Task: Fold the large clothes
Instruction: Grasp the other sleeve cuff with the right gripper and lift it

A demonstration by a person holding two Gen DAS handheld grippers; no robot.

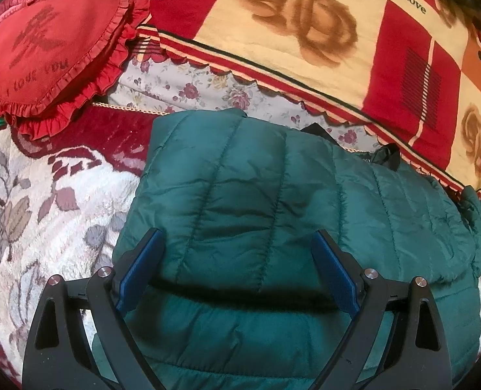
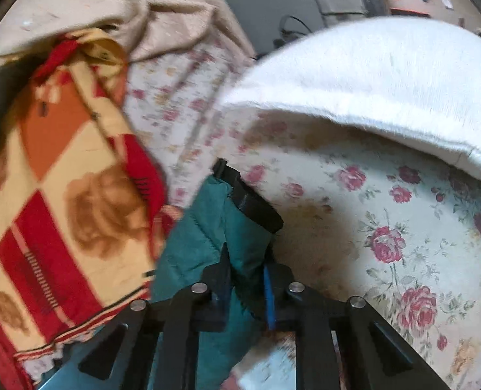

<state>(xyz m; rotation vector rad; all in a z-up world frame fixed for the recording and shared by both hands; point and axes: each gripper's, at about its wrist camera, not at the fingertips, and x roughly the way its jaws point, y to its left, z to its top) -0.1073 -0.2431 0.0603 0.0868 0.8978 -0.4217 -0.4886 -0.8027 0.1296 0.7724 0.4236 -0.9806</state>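
A dark green quilted puffer jacket [image 1: 272, 201] lies on the bed, with one side folded over onto its body. My left gripper [image 1: 237, 240] is open, its blue-padded fingers [image 1: 143, 266] spread just above the jacket's folded part, holding nothing. In the right wrist view my right gripper [image 2: 245, 260] is shut on a sleeve of the green jacket [image 2: 240, 227], which ends in a black cuff [image 2: 250, 201]. The sleeve is lifted off the floral sheet.
A red heart-shaped pillow [image 1: 52, 42] lies at the upper left. A red, cream and orange rose blanket [image 1: 305, 32] lies behind the jacket and also shows in the right wrist view [image 2: 61, 195]. A white fluffy cover [image 2: 386, 81] lies over the floral sheet [image 2: 386, 227].
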